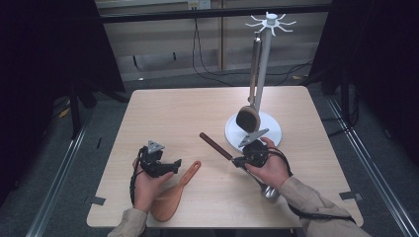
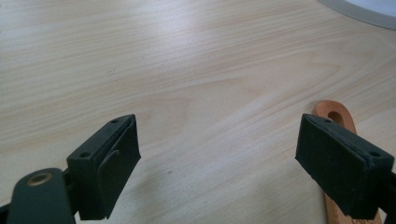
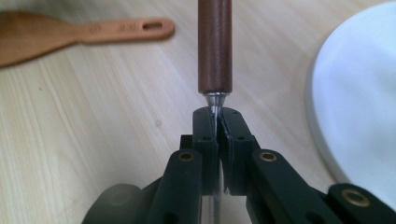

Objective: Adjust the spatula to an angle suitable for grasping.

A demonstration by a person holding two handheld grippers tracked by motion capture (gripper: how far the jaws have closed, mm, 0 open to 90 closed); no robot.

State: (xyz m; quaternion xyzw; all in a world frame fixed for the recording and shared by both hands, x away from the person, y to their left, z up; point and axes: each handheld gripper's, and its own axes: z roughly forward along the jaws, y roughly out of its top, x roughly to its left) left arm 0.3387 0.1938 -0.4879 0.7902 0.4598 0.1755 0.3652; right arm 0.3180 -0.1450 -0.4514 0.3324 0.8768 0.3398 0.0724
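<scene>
Gripping the metal shank of the dark-handled utensil [image 1: 216, 146], the right gripper [image 1: 240, 161] is clamped tight; lifting it level should stop it swinging. Its long axis runs from near right to far left, handle far-left, mid-bench beside the white stand [image 1: 269, 129]. Left gripper [image 1: 170, 167] gapes empty by the wooden spatula [image 1: 174, 196].

A pale wooden desk [image 1: 168, 113] stands on grey carpet [image 1: 54, 197]. Black curtains [image 1: 44, 59] hang at both sides (very dark), a metal rail [image 1: 54, 187] runs along the floor, and black cables [image 1: 207, 74] trail beyond the desk's far edge.
</scene>
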